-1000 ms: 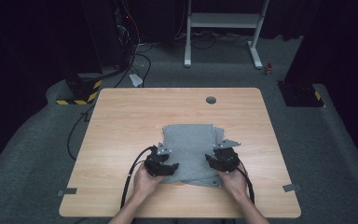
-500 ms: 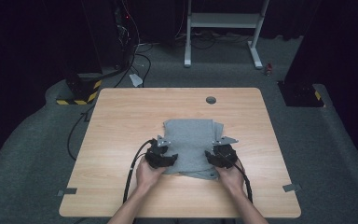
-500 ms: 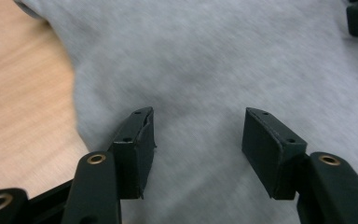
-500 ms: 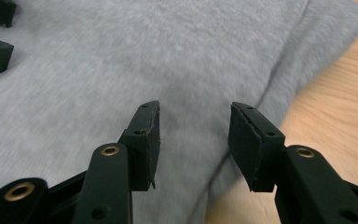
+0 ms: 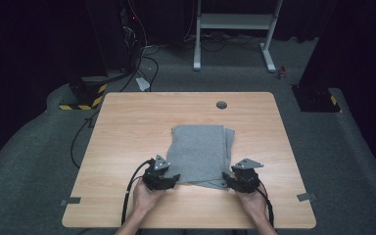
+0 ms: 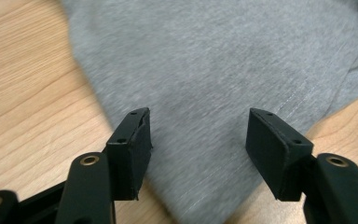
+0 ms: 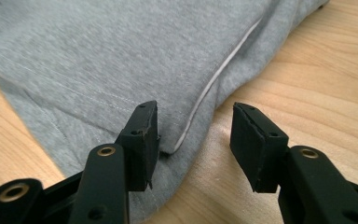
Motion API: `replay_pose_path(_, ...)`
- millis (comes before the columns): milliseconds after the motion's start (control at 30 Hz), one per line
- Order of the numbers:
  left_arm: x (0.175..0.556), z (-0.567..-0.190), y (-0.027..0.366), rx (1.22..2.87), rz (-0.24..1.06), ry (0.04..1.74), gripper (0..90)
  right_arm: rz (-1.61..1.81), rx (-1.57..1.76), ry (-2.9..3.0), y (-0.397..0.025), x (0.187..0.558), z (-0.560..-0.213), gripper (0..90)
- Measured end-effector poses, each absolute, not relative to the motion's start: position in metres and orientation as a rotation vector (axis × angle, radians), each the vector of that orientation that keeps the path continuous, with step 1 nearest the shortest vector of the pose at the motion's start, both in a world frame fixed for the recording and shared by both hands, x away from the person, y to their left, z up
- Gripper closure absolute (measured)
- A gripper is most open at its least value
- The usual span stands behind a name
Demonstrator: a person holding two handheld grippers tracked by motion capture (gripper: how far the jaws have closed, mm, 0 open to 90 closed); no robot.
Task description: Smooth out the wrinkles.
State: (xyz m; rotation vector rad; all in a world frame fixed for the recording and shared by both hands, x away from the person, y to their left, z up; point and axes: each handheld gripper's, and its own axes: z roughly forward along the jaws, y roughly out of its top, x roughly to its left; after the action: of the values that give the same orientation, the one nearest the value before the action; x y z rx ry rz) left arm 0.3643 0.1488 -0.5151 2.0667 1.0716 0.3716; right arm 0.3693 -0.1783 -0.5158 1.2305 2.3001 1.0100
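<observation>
A folded grey cloth (image 5: 199, 152) lies flat in the middle of the wooden table (image 5: 127, 127). My left gripper (image 5: 162, 177) is at the cloth's near left corner and stands open; its jaws straddle the grey cloth (image 6: 200, 93) near the hem, nothing pinched. At the near right corner my right gripper (image 5: 241, 178) is open too. In the right gripper view the grey cloth (image 7: 121, 60) has a folded edge with a pale seam that runs down between the jaws, the left jaw over fabric, the right jaw over bare wood.
A round cable hole (image 5: 221, 105) sits near the table's far edge. Beyond the table are a white stand (image 5: 235, 29), cables and a yellow-black striped box (image 5: 84, 93) on the grey floor. Tape marks (image 5: 305, 197) lie on the near corners.
Both grippers have drawn back toward the near edge and a little outward, away from the cloth's middle. The cloth now lies flatter and more squarely folded.
</observation>
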Motion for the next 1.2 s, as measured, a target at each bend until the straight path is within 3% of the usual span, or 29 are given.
replay_pose_path(600,0.371,-0.498,0.191,1.908,0.418,1.172,37.2,1.169,1.301,2.104,-0.224,0.378,-0.479,46.8)
replay_pose_path(1200,0.376,-0.499,0.224,1.816,0.448,1.277,36.6,1.207,1.389,2.045,-0.253,0.379,-0.477,44.9)
